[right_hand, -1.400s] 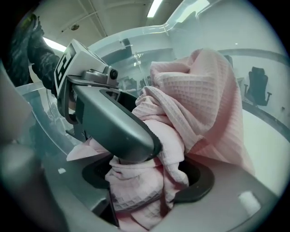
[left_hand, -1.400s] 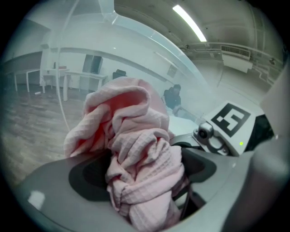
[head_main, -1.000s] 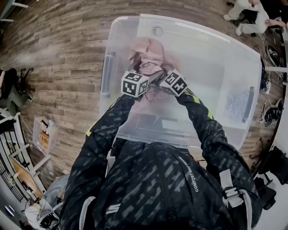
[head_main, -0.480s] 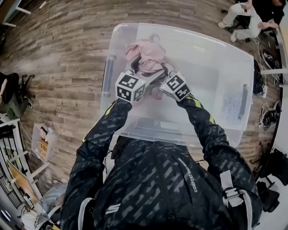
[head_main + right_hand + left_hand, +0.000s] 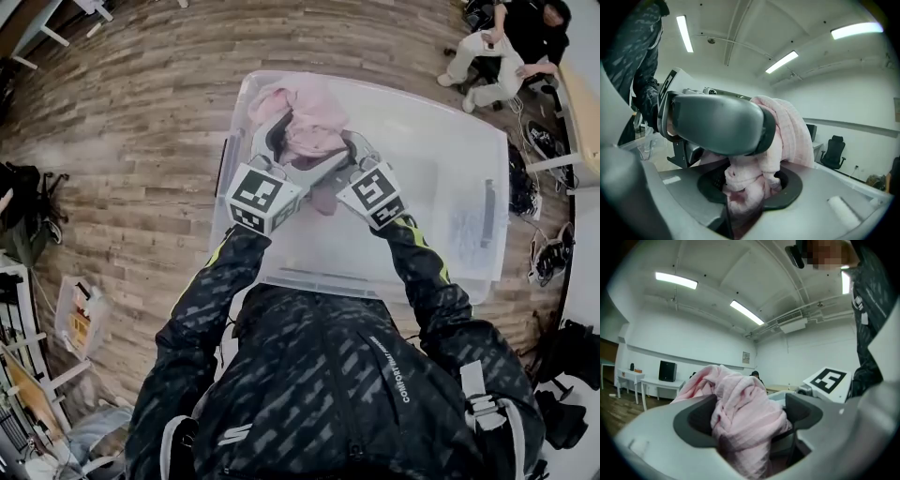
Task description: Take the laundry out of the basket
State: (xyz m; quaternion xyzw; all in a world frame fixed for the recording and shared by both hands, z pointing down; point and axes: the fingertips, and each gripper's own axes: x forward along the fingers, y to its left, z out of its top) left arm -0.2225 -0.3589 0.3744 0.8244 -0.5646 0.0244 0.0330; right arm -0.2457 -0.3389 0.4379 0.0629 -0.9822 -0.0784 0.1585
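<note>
A pink cloth (image 5: pixel 309 117) hangs bunched between both grippers above a clear plastic basket (image 5: pixel 441 187) on the wood floor. My left gripper (image 5: pixel 274 136) is shut on its left side; in the left gripper view the cloth (image 5: pixel 740 413) fills the gap between the grey fingers (image 5: pixel 698 420). My right gripper (image 5: pixel 349 150) is shut on the right side, and its jaws have just been closing tighter with the cloth (image 5: pixel 787 131) pinched between them. The two grippers sit close together, marker cubes facing the head camera. The basket's floor below looks bare apart from this cloth.
A person (image 5: pixel 497 47) sits on the floor at the far right beyond the basket. A dark bag (image 5: pixel 28 216) and a small rack (image 5: pixel 75 314) stand at the left. Cables and gear (image 5: pixel 548 253) lie along the right side.
Both grippers have risen together with the pink cloth, lifting it from low inside the basket to above its rim and nearer the head camera.
</note>
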